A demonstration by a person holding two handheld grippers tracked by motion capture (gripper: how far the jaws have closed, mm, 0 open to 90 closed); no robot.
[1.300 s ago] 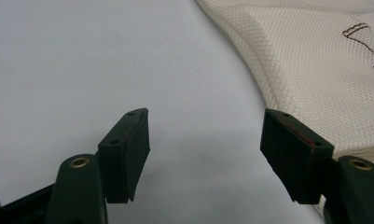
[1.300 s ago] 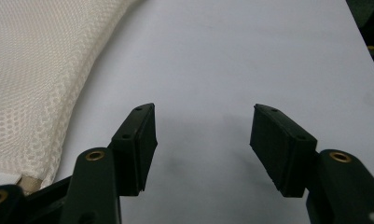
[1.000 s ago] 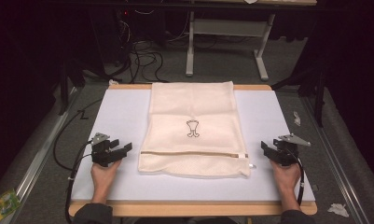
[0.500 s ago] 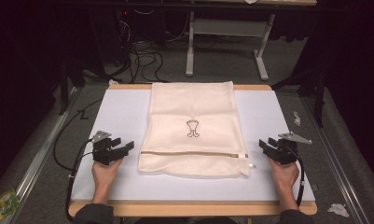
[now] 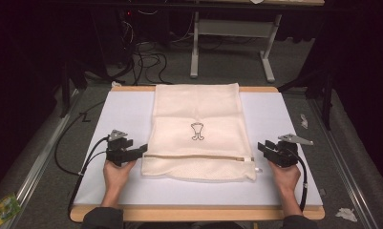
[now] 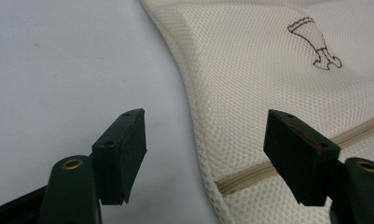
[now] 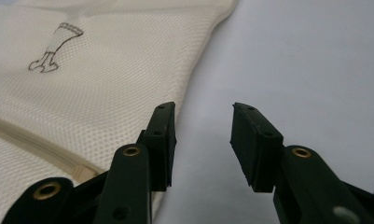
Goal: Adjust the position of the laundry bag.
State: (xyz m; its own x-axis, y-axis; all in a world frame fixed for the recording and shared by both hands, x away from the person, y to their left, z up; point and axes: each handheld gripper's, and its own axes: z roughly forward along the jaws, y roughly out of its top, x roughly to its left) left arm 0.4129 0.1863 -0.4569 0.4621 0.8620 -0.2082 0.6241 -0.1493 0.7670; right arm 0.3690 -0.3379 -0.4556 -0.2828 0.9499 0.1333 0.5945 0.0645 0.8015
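Observation:
A cream mesh bag (image 5: 197, 114) lies flat on the white table top (image 5: 122, 114), with a small dark emblem (image 5: 197, 131) and a zipper (image 5: 198, 157) across its near part. My left gripper (image 5: 142, 149) is at the bag's left edge by the zipper's end. In the left gripper view it (image 6: 208, 154) stands wide open, with the bag's edge (image 6: 268, 70) lying below the gap. My right gripper (image 5: 261, 146) is just off the bag's right edge. Its jaws (image 7: 203, 144) have just been closing and are still apart with nothing between them, the left one over the bag's (image 7: 105, 70) border.
The table's wooden front edge (image 5: 194, 213) runs below the hands. Black cables (image 5: 79, 162) trail from the left gripper over the table's left side. On the floor are a green packet (image 5: 3, 210), paper scraps (image 5: 344, 213) and a desk frame (image 5: 232, 43) behind.
Both hands have moved inward toward the bag's sides and risen slightly. The right gripper's jaws have narrowed.

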